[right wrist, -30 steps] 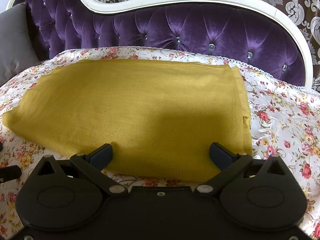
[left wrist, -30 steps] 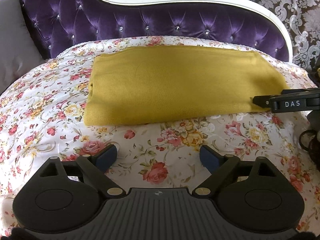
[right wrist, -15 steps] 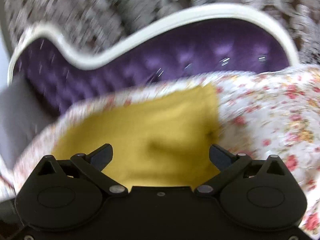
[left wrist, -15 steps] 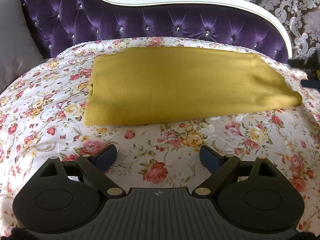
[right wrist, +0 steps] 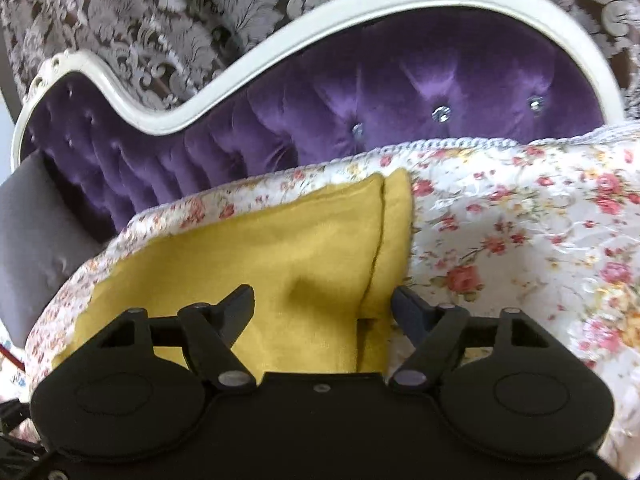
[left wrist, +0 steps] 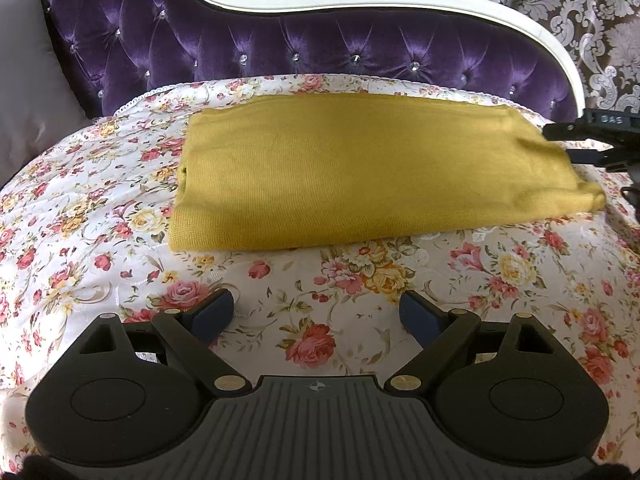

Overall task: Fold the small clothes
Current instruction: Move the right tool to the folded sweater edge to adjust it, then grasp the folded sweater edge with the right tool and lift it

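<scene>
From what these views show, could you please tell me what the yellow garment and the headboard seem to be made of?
Garment: likely a fine knit, matte; tiny ribbed stitches show and it lies soft and limp.
Headboard: seemingly purple velvet, glossy sheen, deep tufting with crystal-like buttons, inside a smooth white frame, perhaps painted wood.

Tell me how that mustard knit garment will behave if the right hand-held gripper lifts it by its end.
The mustard knit garment would probably droop limply: its end already puckers between the right hand-held gripper fingers. Its folded layers look loose, so they may slip apart. It probably weighs little, and may slide on the glossy floral cover.
</scene>
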A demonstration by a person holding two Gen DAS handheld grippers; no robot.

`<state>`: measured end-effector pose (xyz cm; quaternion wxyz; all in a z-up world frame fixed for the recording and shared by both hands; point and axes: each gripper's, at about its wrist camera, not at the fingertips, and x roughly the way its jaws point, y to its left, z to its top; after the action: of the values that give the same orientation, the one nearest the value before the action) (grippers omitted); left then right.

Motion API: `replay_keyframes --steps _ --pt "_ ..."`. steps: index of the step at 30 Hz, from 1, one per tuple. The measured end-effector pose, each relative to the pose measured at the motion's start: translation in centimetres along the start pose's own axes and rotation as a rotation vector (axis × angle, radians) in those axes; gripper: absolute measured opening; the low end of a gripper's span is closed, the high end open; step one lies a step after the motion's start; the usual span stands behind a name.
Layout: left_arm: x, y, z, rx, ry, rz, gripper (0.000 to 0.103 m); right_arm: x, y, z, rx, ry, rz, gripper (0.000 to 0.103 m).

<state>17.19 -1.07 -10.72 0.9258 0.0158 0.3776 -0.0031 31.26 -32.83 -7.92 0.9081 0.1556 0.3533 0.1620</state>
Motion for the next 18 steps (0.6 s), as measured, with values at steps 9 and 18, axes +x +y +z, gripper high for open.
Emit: replay_keyframes --steps 9,18 --pt "-1.7 1.6 1.1 -0.108 -0.076 -0.057 0.083 -0.2 -1.1 0.0 0.014 -0.043 -0.029 0.079" --pt "1.4 1.0 7.1 -0.055 -0.103 -0.037 0.083 0.6 -1.7 -0.3 0.022 -0.001 0.022 0.080"
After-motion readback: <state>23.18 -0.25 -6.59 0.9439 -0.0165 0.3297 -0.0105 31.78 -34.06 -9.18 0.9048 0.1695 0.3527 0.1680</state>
